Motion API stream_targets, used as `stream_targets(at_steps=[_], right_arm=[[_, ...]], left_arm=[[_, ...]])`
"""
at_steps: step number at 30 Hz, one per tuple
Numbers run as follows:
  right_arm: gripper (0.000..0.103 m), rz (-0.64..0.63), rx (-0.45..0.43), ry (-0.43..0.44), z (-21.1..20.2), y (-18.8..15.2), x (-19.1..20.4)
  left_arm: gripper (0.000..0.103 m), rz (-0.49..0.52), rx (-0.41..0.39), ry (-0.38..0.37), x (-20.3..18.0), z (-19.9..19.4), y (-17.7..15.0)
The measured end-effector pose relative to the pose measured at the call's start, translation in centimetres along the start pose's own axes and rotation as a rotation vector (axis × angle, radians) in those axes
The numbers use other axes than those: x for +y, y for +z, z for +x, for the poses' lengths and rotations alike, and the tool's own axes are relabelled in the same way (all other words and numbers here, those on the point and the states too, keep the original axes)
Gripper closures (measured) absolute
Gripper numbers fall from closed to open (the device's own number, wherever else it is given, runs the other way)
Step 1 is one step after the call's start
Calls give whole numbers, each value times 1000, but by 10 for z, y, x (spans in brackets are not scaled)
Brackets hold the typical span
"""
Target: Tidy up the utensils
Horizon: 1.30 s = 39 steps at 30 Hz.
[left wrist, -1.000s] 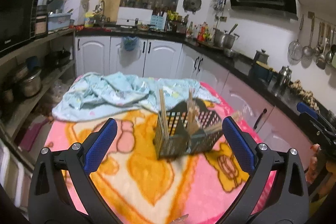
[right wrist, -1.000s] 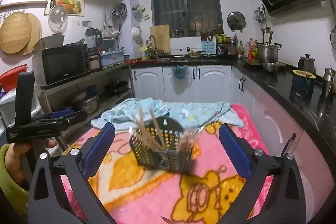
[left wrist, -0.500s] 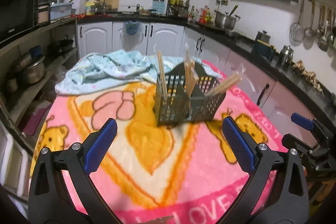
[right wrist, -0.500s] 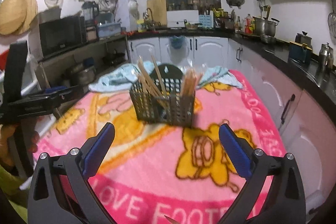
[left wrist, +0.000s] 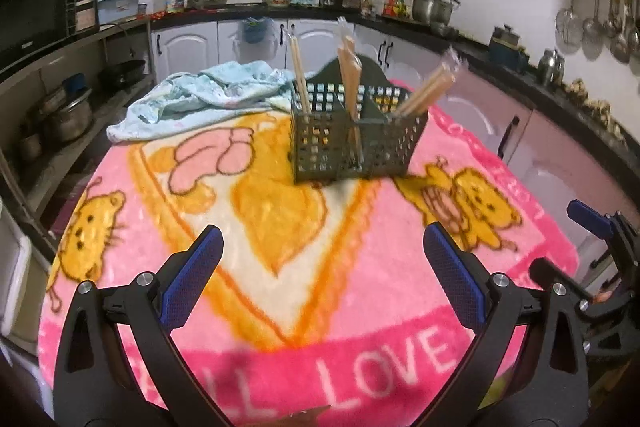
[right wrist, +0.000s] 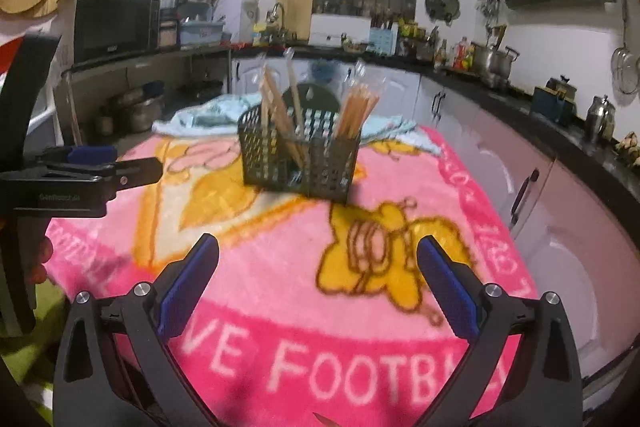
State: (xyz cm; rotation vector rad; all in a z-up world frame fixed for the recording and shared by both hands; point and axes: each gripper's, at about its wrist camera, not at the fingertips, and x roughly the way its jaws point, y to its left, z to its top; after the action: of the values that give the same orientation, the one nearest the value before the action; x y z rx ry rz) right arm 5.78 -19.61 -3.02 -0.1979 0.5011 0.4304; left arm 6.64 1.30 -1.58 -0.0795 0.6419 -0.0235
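A dark perforated utensil caddy (left wrist: 352, 143) stands upright on a pink cartoon blanket (left wrist: 280, 267), with several wooden chopsticks (left wrist: 424, 93) leaning in its compartments. It also shows in the right wrist view (right wrist: 298, 159), with chopsticks (right wrist: 358, 111) in it. My left gripper (left wrist: 322, 259) is open and empty, well short of the caddy over the blanket's near part. My right gripper (right wrist: 318, 267) is open and empty, also short of the caddy. The left gripper shows at the left of the right wrist view (right wrist: 92, 167), and the right gripper shows at the right of the left wrist view (left wrist: 600, 227).
A crumpled light blue cloth (left wrist: 200, 99) lies on the blanket behind the caddy. Kitchen counters (left wrist: 520, 67) with pots and bottles run along the back and right. Shelves with pots (left wrist: 60, 115) and a microwave (right wrist: 116, 27) stand at the left.
Both grippers have pulled back and risen from the caddy, so more of the blanket's near edge with lettering shows. The caddy has stayed in place.
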Motion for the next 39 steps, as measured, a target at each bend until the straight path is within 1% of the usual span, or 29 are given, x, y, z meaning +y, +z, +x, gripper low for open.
stream_targets(at_steps=[1, 3, 5, 7, 11, 15, 19, 24, 27, 30, 33, 39], right_arm=[[6, -5, 25, 8, 4, -3, 3], [6, -9, 45, 13, 7, -7, 6], [6, -13, 46, 9, 9, -11, 9], [6, -10, 30, -3, 8, -12, 9], [6, 31, -39, -49, 2, -14, -1], [6, 88, -110, -68, -6, -13, -16], [6, 112, -174, -79, -15, -12, -22], [6, 103, -290, -80, -31, -9, -17], [6, 110, -357, -86, -40, -9, -16], [6, 123, -411, -112, -47, -9, -16], [6, 130, -415, -104, -47, -9, -16], [6, 122, -382, -99, -41, -11, -13]], left_arm=[[11, 2, 8, -3, -2, 1, -2], [11, 11, 18, -4, -5, 4, -10], [11, 10, 17, -4, -6, 6, -14], [11, -8, 3, -5, -4, 7, -17], [11, -27, -49, 4, -2, 7, -22], [11, -22, -77, 0, -3, 8, -25], [11, -23, -104, -13, -3, 6, -25], [11, -25, -204, -11, -4, -9, -23], [11, -25, -247, -12, -3, -17, -22], [11, -24, -277, -8, -4, -22, -21], [11, -25, -282, -10, -3, -24, -21], [11, -28, -290, -10, -3, -26, -21]])
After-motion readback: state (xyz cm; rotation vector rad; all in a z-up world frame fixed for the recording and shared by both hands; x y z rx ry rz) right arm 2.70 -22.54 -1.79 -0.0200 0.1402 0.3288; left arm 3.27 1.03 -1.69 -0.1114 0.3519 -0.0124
